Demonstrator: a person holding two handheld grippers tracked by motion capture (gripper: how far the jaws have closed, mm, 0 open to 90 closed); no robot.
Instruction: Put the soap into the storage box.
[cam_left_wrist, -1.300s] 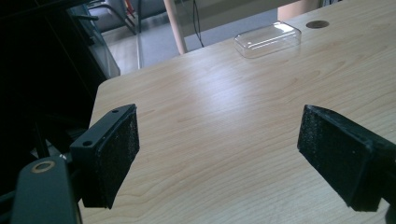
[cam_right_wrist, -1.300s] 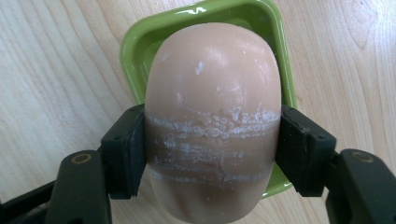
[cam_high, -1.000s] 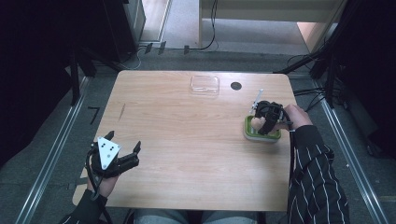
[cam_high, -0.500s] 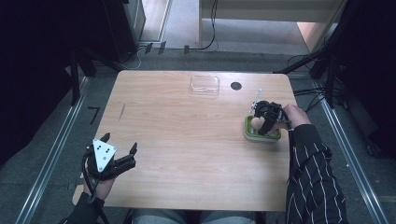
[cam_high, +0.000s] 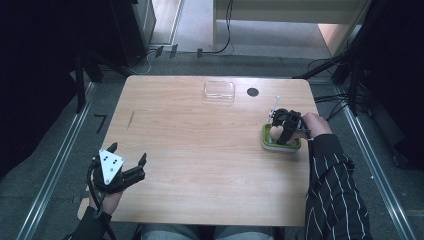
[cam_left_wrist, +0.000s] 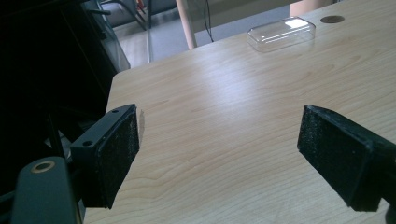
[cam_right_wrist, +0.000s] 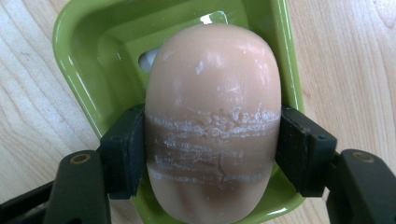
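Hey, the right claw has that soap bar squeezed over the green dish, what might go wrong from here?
The soap bar looks smooth and already scored with whitish marks where the pads press, so it may slip out or get gouged further. It sits low in the green dish, so lifting might drag the dish along. The dish lies near the table's right edge and might get nudged off.

The middle of the table (cam_high: 200, 145) lies bare, wide room between the left gripper (cam_high: 127, 160) and the right gripper (cam_high: 280, 131). At the far edge a clear lid (cam_high: 219, 91) stands in the way. At the right, the green dish (cam_high: 270, 145) walls in the soap (cam_right_wrist: 212, 121)
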